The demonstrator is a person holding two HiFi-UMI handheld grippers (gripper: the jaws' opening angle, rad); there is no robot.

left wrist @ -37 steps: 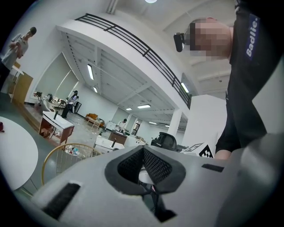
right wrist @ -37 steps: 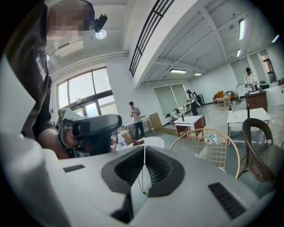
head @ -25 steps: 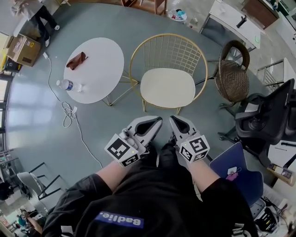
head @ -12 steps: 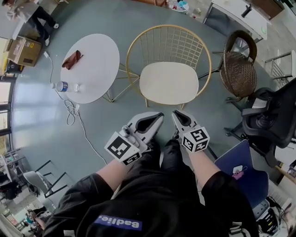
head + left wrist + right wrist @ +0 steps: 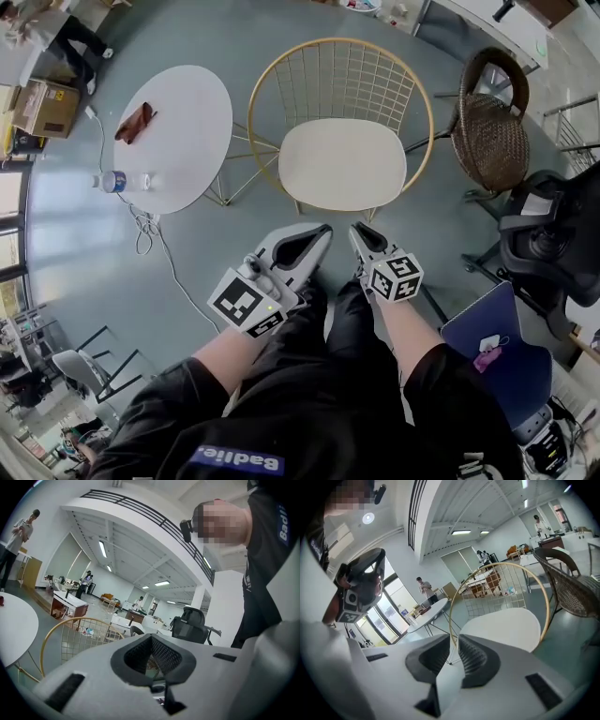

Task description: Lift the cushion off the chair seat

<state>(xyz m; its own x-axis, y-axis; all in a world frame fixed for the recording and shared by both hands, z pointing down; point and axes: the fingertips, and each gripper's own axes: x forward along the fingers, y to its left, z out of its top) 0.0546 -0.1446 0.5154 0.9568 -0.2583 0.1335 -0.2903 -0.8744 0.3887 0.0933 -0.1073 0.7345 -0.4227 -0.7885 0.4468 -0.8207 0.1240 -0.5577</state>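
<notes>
While the cream cushion [image 5: 342, 164] lies flat on the seat of the gold wire chair [image 5: 339, 82], untouched, both tongs are held short of the seat's front edge, above the grey floor [image 5: 441, 234]. The left tongs [image 5: 319, 231] are seen closed tip to tip, nothing gripped. The right tongs [image 5: 359, 231] are opening, a narrow slit showing between the jaws, nothing within it. A round white bench [image 5: 183, 127] is seen left of the chair.

I hold both grippers low in front of my legs, side by side. My left gripper [image 5: 319, 232] has its jaws together, empty. My right gripper [image 5: 357, 231] is opening its jaws, a mere slit apart, nothing between them.
</notes>
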